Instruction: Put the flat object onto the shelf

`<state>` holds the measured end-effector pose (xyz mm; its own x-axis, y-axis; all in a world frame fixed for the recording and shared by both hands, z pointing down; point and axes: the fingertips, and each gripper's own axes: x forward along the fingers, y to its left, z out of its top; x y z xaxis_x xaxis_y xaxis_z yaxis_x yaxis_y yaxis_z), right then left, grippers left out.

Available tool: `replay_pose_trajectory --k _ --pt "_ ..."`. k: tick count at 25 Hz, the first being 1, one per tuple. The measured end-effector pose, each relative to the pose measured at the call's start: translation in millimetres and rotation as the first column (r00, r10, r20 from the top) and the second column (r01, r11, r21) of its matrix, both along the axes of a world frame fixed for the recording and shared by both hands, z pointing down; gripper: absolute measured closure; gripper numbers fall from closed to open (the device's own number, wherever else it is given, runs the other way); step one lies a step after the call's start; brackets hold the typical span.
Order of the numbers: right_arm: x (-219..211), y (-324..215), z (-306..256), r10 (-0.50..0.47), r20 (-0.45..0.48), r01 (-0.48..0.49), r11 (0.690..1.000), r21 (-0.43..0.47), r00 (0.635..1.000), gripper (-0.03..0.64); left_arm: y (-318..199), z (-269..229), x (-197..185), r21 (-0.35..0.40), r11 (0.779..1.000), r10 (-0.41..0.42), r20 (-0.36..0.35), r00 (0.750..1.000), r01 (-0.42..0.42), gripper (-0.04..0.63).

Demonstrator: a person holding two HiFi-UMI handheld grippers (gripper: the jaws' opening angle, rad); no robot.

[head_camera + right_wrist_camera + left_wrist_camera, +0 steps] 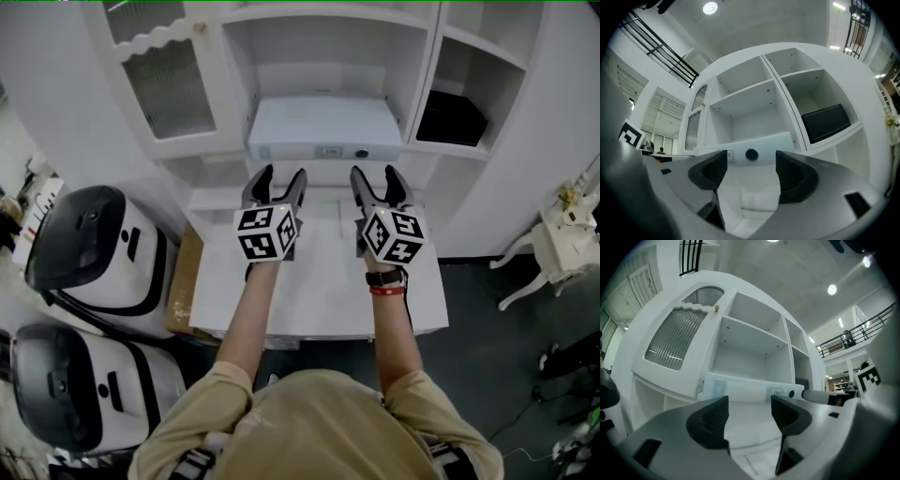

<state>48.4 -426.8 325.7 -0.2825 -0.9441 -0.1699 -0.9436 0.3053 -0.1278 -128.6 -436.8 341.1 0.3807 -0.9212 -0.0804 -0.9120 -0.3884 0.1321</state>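
Note:
A flat white box-shaped object [324, 128] with a dark round button on its front lies in the lower middle compartment of the white shelf unit [187, 141]. It also shows in the left gripper view as a long white slab [750, 391] and in the right gripper view [759, 145]. My left gripper [274, 184] and right gripper [380, 180] hover side by side over the white table [323, 291], in front of the object and apart from it. Both stand open with nothing between the jaws.
A black box [451, 117] sits in the right compartment of the shelf unit. A ribbed glass door [169, 89] closes the left compartment. Two white and black machines [89, 244] stand on the floor at the left. A small white table [562, 239] is at the right.

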Motion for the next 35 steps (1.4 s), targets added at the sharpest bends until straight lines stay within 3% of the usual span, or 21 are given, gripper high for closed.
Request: replay_pose_trajectory --k 11,35 --pt "-10 -28 0 0.03 -0.055 -0.031 0.999 -0.012 0.998 0.305 -29 -5 -6 0.02 0.999 -0.028 0.059 0.998 0.026 0.316" --pt "-6 -86 -3 0.053 -0.046 -0.054 0.998 -0.023 0.998 0.308 -84 -8 -6 0.017 0.999 -0.033 0.048 0.998 0.033 0.328"
